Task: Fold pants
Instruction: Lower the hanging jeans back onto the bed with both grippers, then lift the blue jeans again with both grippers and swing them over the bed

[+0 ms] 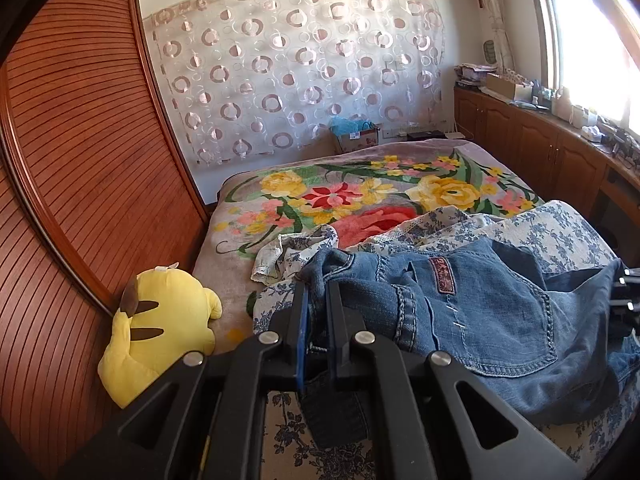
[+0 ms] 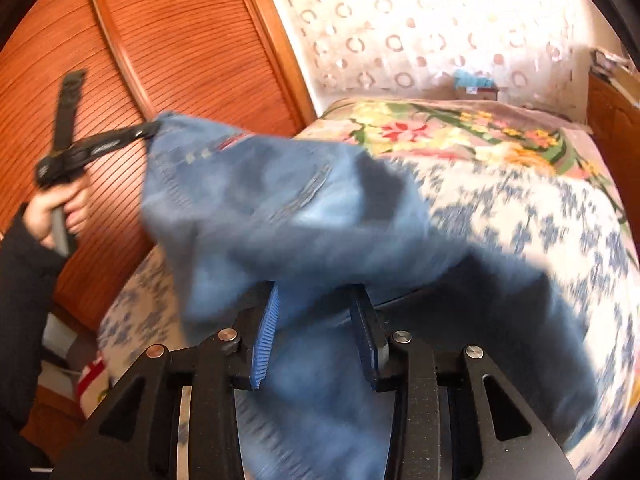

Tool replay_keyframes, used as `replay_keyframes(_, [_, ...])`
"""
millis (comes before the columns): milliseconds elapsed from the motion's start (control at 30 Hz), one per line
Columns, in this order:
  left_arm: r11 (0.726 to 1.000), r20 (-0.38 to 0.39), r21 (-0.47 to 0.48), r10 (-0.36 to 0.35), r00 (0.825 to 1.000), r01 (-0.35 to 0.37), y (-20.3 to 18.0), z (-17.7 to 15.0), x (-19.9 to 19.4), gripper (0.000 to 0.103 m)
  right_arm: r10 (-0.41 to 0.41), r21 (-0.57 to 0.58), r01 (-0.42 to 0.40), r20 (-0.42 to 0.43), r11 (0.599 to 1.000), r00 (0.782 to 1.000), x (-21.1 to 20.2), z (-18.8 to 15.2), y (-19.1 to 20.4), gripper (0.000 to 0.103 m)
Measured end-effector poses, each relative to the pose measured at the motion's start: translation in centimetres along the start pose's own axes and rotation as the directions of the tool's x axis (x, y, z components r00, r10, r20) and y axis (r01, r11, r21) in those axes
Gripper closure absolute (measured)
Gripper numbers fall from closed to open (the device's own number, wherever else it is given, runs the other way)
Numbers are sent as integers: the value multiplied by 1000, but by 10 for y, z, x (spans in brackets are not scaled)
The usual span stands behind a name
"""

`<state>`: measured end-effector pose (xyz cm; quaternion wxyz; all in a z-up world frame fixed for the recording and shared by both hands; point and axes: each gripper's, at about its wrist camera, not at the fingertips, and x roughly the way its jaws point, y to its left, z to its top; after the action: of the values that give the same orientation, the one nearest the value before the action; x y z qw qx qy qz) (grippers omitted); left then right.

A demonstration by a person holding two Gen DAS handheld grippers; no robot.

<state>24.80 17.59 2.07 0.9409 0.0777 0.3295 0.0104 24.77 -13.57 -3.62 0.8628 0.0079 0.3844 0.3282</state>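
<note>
**Jeans stretched between two grippers above the bed**

The right gripper (image 2: 316,320) sits at the bottom of the view, its blue-padded fingers (image 2: 266,332) parted with denim lying between them; the blur hides whether the pads press on the cloth. The blue jeans (image 2: 280,208) spread up and to the left in a lifted, rumpled sheet, smeared by motion. At their far upper corner the left gripper (image 2: 150,130) pinches the fabric edge, held by a hand (image 2: 66,212) in a dark sleeve (image 2: 24,272). Beneath lies the bed (image 2: 540,208), covered by a blue-and-white floral sheet and a bright flowered blanket (image 2: 440,132). A slatted wooden wardrobe door (image 2: 168,40) stands at left, a ring-patterned curtain (image 2: 420,28) behind.
</note>
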Motion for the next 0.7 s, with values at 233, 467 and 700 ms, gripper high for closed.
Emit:
replay_keyframes(233, [1000, -23, -3, -6, 1000, 6, -1, -4, 12, 98, -66, -39, 66, -3, 997, 998, 28, 33, -12, 68])
replay_keyframes(467, [1000, -32, -11, -29, 999, 28, -5, -17, 16, 98, -26, 2, 26, 23, 1000, 999, 0, 13, -12, 67])
replay_keyframes(700, [999, -26, -13, -39, 999, 39, -7, -21, 14, 98, 28, -1, -28, -8, 1000, 1000, -15, -26, 16, 65])
